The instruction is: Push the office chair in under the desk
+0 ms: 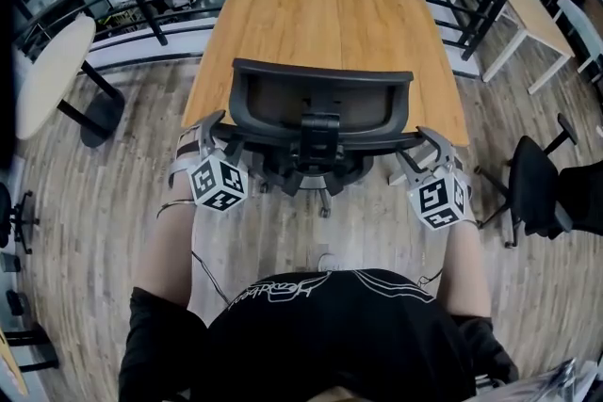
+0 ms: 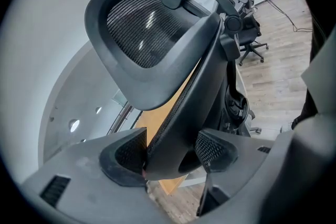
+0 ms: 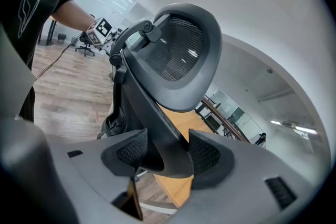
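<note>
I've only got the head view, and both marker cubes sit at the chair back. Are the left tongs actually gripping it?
Observer: Yes. In the left gripper view the left tongs straddle the backrest rim, a pad on each face.
Operator: And the right side?
Observer: Same there. The right tongs hold the opposite rim between both pads.
Operator: Anything else caught in there?
Observer: No, only the rim. The desk edge shows behind it.
</note>
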Tool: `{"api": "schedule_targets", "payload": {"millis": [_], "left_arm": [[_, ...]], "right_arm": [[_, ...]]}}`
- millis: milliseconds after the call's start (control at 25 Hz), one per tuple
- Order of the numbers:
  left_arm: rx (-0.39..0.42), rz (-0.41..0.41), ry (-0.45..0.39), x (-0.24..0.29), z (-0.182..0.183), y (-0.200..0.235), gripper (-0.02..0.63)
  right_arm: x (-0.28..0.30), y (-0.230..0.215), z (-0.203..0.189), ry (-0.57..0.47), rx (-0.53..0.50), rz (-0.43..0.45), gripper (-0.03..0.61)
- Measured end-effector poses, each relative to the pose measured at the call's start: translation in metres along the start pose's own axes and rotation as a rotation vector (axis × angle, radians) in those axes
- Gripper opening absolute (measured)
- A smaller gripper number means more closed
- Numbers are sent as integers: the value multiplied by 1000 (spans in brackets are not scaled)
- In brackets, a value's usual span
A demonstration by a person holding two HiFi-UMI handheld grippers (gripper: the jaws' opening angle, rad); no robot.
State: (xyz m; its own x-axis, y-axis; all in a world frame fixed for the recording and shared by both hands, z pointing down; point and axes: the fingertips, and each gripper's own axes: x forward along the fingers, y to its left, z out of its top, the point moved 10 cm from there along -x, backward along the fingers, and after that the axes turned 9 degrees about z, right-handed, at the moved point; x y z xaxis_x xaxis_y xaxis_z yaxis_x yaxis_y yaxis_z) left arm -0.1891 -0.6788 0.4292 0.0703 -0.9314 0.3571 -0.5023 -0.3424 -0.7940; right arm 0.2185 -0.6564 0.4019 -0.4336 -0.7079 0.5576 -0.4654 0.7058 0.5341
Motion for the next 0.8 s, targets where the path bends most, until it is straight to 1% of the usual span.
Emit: {"api": "schedule_targets", "payload": {"millis": [120,280,360,560,800], "left_arm": [[-3,7,9,6,1,-3,262],[2,-1,29,13,1,-3,264],[6,-1,22,12,1,-3,262],[8,30,14,12,0,-4,262],[3,37,-6,12,0,-5,262]], "right_arm": [[0,-1,-6,-10,-7,24,259],[1,4,-8,-34,-30,4,259],[0,4,-8,-26,-35,3,261],[0,4,-8,-28,-40,1,261],[1,5,-8,-16,-36,-6,261]]}}
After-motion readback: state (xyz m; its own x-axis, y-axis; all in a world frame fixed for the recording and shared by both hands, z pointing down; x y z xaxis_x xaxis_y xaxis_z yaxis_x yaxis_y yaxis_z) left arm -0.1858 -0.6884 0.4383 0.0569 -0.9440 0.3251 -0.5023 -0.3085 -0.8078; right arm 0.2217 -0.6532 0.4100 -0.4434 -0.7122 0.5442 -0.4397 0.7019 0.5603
